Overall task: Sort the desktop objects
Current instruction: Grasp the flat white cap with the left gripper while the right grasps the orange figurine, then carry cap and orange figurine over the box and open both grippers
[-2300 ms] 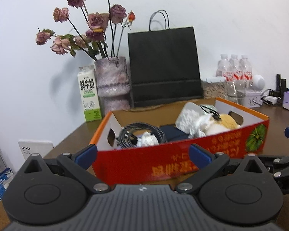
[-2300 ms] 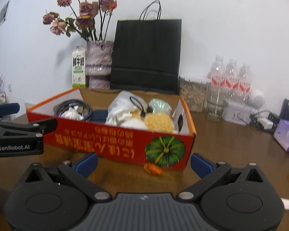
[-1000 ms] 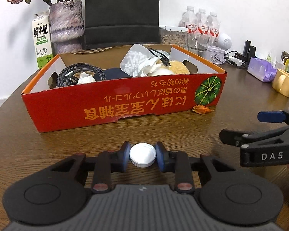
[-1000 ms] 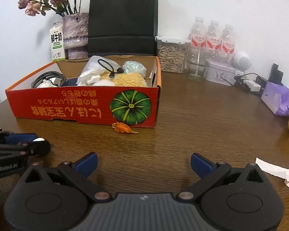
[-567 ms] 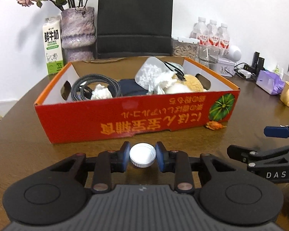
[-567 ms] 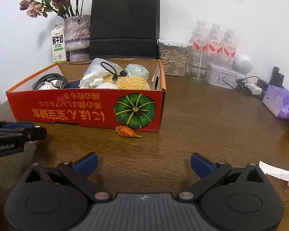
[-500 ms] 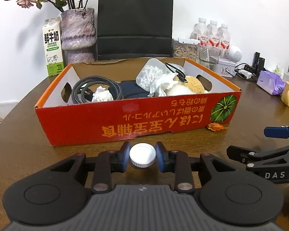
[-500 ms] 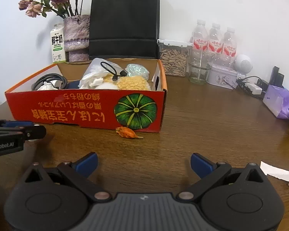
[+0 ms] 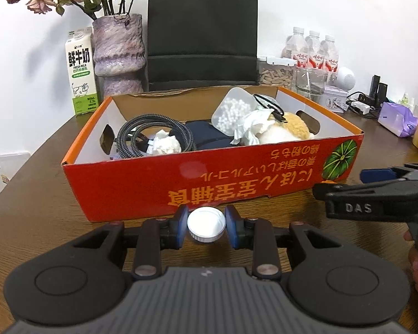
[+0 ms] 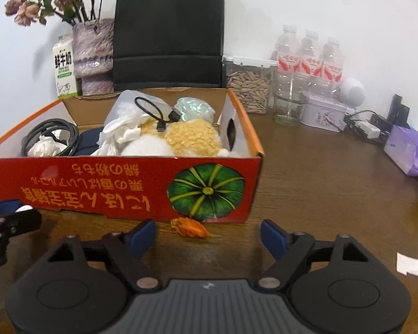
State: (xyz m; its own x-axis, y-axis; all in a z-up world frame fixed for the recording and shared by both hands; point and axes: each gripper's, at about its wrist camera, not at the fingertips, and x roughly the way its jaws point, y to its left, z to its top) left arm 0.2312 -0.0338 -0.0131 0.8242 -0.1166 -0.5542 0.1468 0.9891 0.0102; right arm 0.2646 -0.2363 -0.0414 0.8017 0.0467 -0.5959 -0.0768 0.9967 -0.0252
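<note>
White bottle cap (image 9: 206,224) flat face up, clamped in left gripper (image 9: 206,226), right gripper (image 10: 208,238) spread wide, empty.

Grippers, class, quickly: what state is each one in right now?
Left gripper: closed on the white bottle cap.
Right gripper: open, holding nothing.

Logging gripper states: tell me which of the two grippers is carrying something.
The left gripper: its blue pads are shut on a white bottle cap. The right gripper is spread wide open with nothing between its fingers.
</note>
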